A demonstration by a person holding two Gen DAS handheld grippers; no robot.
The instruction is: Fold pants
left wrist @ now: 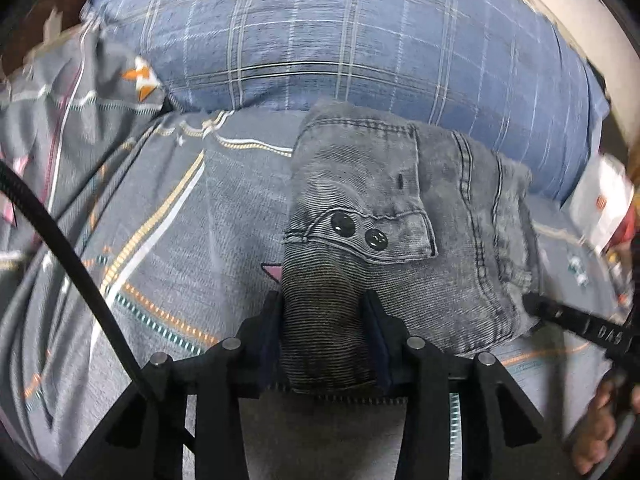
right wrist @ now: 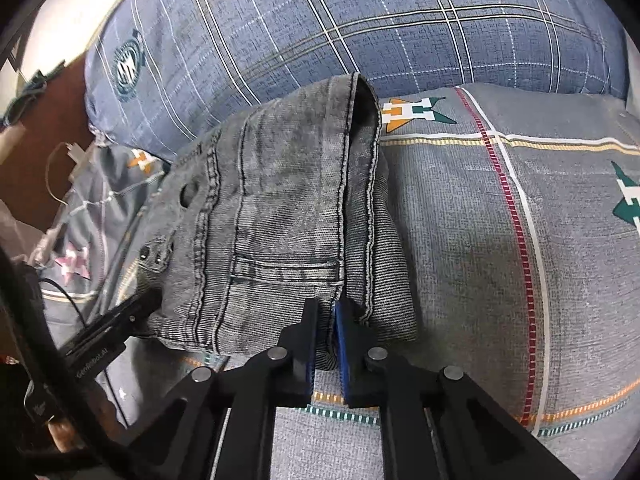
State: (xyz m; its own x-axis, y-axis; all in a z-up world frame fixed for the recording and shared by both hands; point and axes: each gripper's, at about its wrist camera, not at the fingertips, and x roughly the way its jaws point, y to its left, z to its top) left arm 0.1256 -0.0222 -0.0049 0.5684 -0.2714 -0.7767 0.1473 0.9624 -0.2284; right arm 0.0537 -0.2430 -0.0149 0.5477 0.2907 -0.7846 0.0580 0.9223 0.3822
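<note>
The grey washed denim pants (left wrist: 400, 208) lie folded into a compact bundle on a grey patterned bedsheet (left wrist: 168, 216). My left gripper (left wrist: 325, 304) is shut on a thick roll of the pants' near edge, below two dark buttons (left wrist: 358, 230). In the right wrist view the same pants (right wrist: 280, 216) show from the other side. My right gripper (right wrist: 327, 312) is shut on the near fold of the pants, by a seam. The right gripper also shows at the right edge of the left wrist view (left wrist: 560, 316), and the left gripper at the left of the right wrist view (right wrist: 116, 320).
A large blue plaid pillow (left wrist: 360, 40) lies just behind the pants, also in the right wrist view (right wrist: 360, 20). The bedsheet (right wrist: 500, 220) spreads to the right. A black cable (left wrist: 60, 232) runs at the left. Crumpled sheet and small items (right wrist: 68, 160) lie at the left bed edge.
</note>
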